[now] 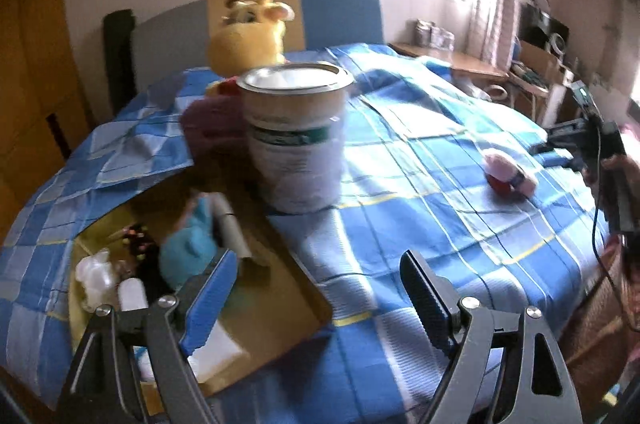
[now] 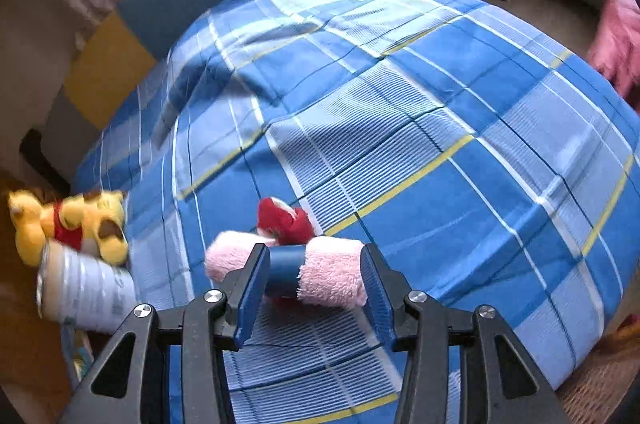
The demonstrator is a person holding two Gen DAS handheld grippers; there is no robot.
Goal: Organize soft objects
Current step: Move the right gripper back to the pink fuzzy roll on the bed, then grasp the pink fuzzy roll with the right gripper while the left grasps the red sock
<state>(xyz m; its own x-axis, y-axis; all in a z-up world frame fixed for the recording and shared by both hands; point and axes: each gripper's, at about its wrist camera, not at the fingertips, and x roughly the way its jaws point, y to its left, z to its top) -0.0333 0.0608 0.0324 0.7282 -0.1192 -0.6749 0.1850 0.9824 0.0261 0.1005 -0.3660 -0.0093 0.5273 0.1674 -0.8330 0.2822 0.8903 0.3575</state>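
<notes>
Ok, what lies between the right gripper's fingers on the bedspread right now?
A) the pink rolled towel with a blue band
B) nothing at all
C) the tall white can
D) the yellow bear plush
A: in the right wrist view the pink rolled towel lies between the right gripper fingers; whether the pads press it is unclear.

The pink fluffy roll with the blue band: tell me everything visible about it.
The pink fluffy roll with a dark blue band looks like rolled terry or plush cloth, cinched near its middle by the smooth band. It lies on its side on the blue checked bedspread, with a red plush piece touching its far side. The right gripper has a finger on each side of it; whether the pads press on it cannot be told. From the left wrist view it lies alone on the bedspread.
</notes>
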